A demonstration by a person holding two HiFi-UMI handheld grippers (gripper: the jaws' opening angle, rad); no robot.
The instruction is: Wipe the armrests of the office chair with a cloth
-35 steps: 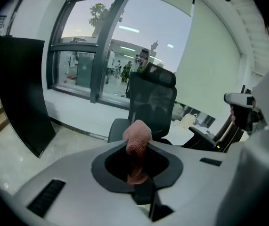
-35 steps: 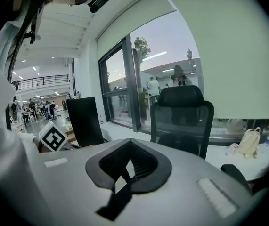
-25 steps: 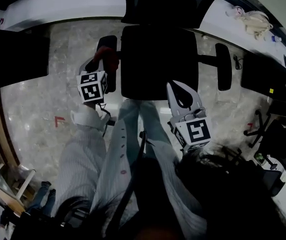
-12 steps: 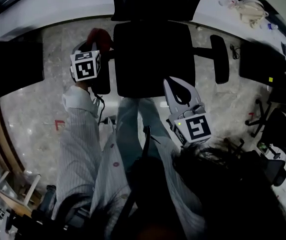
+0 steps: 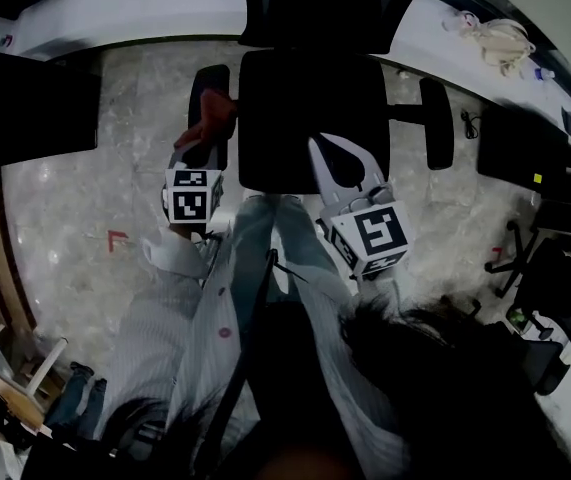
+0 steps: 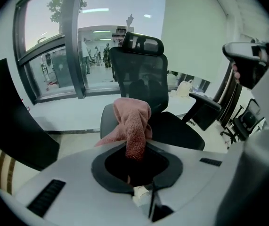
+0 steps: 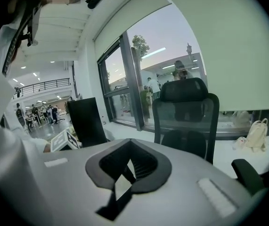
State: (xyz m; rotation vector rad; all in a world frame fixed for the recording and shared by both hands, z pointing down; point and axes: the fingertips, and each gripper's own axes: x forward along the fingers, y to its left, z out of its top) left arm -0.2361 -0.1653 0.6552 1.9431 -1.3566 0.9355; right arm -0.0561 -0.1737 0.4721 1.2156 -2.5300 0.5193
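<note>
A black office chair (image 5: pixel 310 118) stands in front of me, with one armrest on each side. The left armrest (image 5: pixel 208 103) carries a reddish-pink cloth (image 5: pixel 212 118). My left gripper (image 5: pixel 195 150) is shut on that cloth and holds it down on the armrest. In the left gripper view the cloth (image 6: pixel 133 124) bunches up out of the left gripper (image 6: pixel 134 147), in front of the chair (image 6: pixel 143 74). The right armrest (image 5: pixel 437 123) is bare. My right gripper (image 5: pixel 317 146) hangs over the seat's front edge, shut and empty; the right gripper (image 7: pixel 130 147) faces the chair back (image 7: pixel 186 112).
A white desk curves behind the chair, with a beige bag (image 5: pixel 505 43) at the right. A black panel (image 5: pixel 30 108) stands to the left. More chairs (image 5: pixel 555 278) and dark equipment crowd the right side. The floor (image 5: pixel 115 188) is pale marble.
The left gripper pushed the cloth forward along the left armrest, then drew it back toward me. The right gripper shifted slightly left over the seat.
</note>
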